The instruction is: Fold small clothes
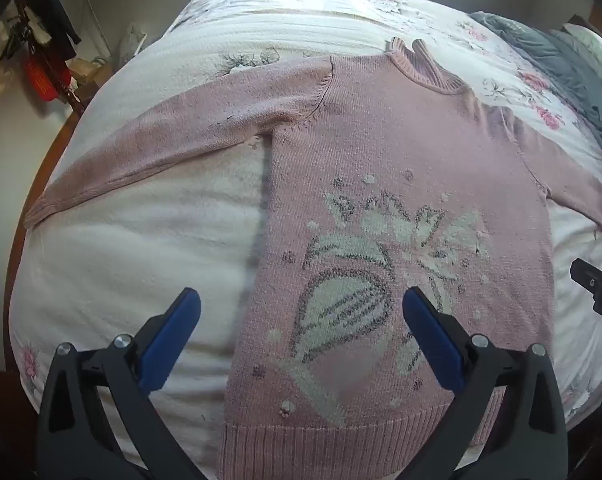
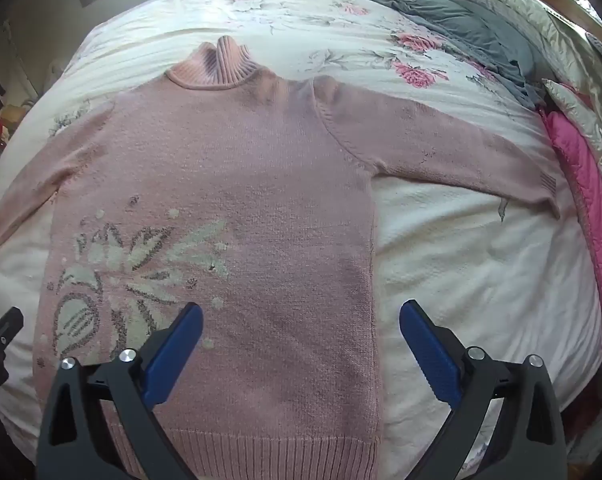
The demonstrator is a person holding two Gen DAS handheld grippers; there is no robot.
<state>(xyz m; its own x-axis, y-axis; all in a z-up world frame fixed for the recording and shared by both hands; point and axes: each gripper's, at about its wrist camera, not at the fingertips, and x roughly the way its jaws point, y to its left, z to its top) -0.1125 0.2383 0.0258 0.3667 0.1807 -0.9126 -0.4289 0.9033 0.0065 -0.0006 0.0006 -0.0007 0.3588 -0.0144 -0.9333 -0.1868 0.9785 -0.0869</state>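
**A:** Where is the garment you're working on?

**B:** Your pink sweater lies flat, front up, on the bed, on a white bedspread with pink flowers. The ribbed collar points away from you and the ribbed hem is nearest you. Both sleeves are spread out to the sides: the one on your left runs toward the bed's edge, and the one on your right reaches almost to a bright pink quilted cloth. A white and grey knitted flower pattern covers the lower part of the front on your left side.

**A:** And your grippers?

**B:** Your left gripper is spread wide, its blue pads apart and pinching nothing, hovering over the flower pattern near the hem. Your right gripper is equally wide apart and empty, held over the plain lower part of the sweater, with one pad over the knit and the other over the bedspread just beside the side seam.

**A:** Anything else on the bed?

**B:** A crumpled grey cloth and pale pillows lie at the far right, well apart from the sweater.
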